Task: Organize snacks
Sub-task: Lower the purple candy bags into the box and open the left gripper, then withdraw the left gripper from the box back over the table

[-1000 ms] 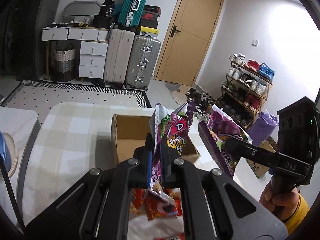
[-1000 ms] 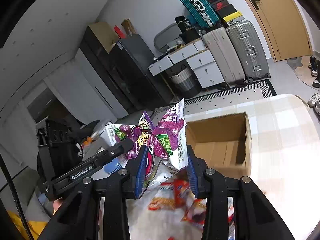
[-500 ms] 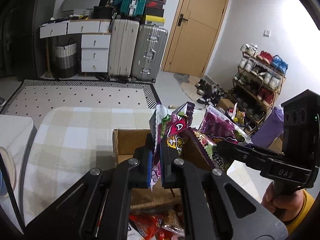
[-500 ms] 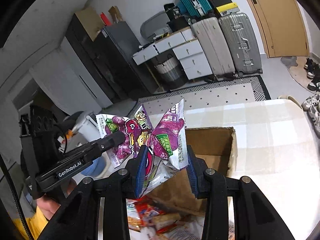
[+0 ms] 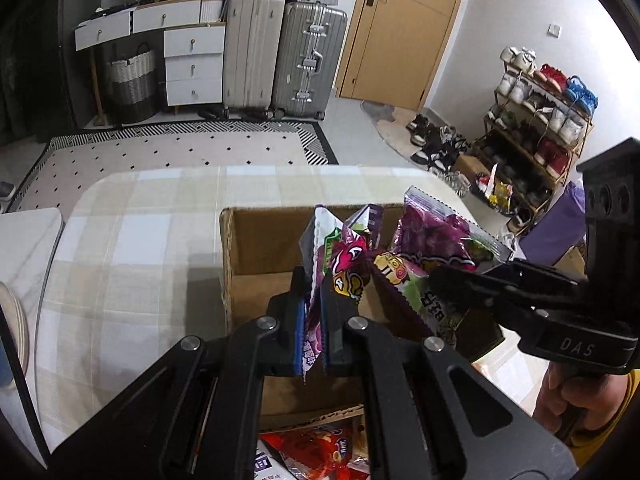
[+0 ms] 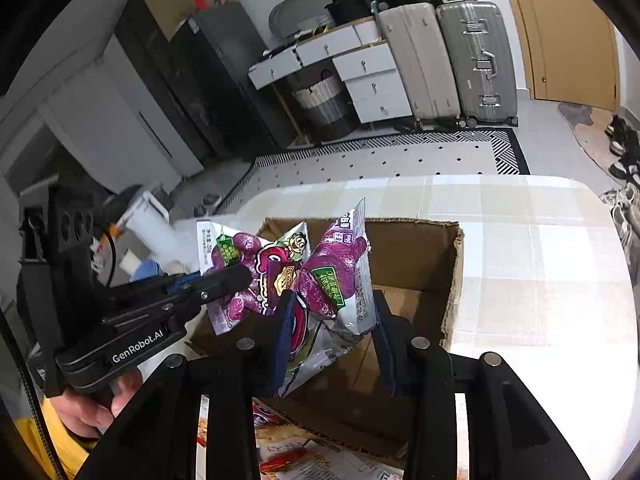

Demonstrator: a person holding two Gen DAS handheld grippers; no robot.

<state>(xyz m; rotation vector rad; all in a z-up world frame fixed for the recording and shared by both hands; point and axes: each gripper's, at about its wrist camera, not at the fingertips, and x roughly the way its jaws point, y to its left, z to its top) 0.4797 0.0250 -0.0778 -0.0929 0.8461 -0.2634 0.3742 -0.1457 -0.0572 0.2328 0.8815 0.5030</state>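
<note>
Your left tool points forward and downward over the open brown cardboard box, and its two black fingers with blue pads are drawn narrow, clamped on the lower edge of a purple and white foil snack packet. That packet stands upright between the pads, with its crimped top edge rising above the fingertips in front of the box's far inner wall. Your right tool is likewise angled downward toward the box, seen here with its opening directly beyond the fingers. This tool's blue-padded fingers stand further apart than the left ones and grip a puffy purple foil snack packet across its width, so the packet fills the gap between them. In the left wrist view, your right hand grasps the black handle at the right edge, and the right tool reaches in from the right, its packet just beside the left packet. In the right wrist view, your left hand grips the left handle at lower left, and the left tool's packet sits close beside the right packet. The box rests on the worktop with a beige checked cloth. Red snack packets lie on the worktop at the box's near side, below the left tool.
</note>
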